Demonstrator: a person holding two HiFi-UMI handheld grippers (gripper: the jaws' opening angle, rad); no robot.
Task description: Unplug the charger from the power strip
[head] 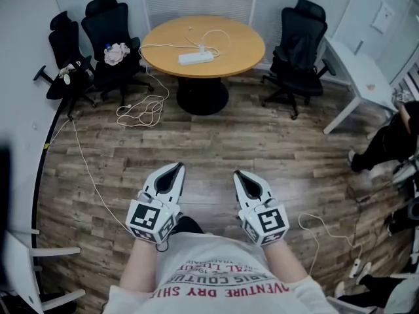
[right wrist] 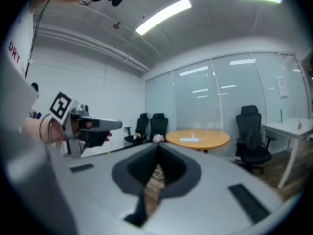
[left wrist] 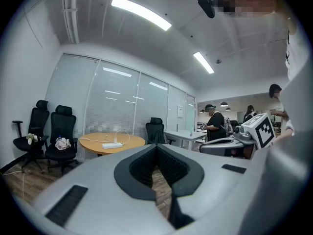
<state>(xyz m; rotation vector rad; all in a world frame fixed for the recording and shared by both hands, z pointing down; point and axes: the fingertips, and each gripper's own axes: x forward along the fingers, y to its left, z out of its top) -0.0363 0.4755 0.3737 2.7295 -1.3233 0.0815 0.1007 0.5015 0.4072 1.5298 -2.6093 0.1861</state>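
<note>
A white power strip (head: 196,57) lies on the round wooden table (head: 242,44) at the far side of the room. A small white charger (head: 201,48) stands plugged into it, and its thin white cable (head: 217,36) loops over the tabletop. The strip also shows small in the left gripper view (left wrist: 111,145) and in the right gripper view (right wrist: 189,140). Both grippers are held close to my body, far from the table, pointing toward it. My left gripper (head: 177,167) (left wrist: 156,146) is shut with nothing in it. My right gripper (head: 238,174) (right wrist: 157,146) is shut and holds nothing too.
Black office chairs stand left (head: 111,38) and right (head: 298,51) of the table. A coiled white cable (head: 141,110) lies on the wood floor near the table's foot, another cable (head: 327,234) at the right. A white desk (head: 357,70) and a person (head: 393,136) are at the right.
</note>
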